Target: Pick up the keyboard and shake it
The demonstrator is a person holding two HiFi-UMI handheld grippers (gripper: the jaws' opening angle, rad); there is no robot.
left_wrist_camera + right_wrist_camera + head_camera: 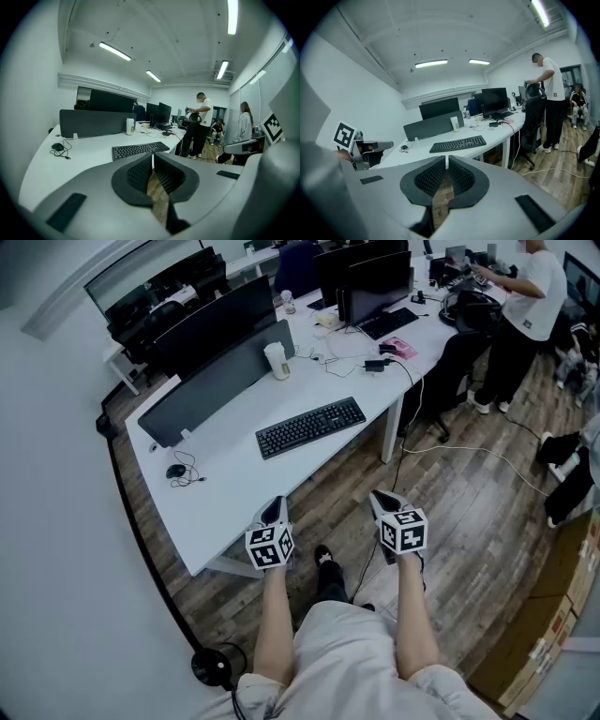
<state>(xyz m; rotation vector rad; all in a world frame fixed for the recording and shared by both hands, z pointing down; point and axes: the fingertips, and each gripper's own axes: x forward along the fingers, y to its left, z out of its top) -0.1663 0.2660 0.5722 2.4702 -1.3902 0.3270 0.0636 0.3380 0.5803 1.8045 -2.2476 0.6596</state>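
Note:
A black keyboard (310, 427) lies flat on the white desk (225, 484), slightly angled, near the desk's front edge. It also shows ahead in the left gripper view (139, 150) and the right gripper view (458, 144). My left gripper (274, 513) hovers just off the desk's front edge, short of the keyboard, jaws shut and empty. My right gripper (382, 502) hangs over the wooden floor, right of the desk's front corner, also shut with nothing between its jaws. Both grippers point towards the desk, tilted a little down.
A black mouse (175, 471) with coiled cable lies at the desk's left. A grey divider panel (220, 381) and a white cup (277, 360) stand behind the keyboard. Monitors (370, 277), cables, an office chair (459, 343) and a standing person (520, 315) are at the far right. Cardboard boxes (553, 615) line the right edge.

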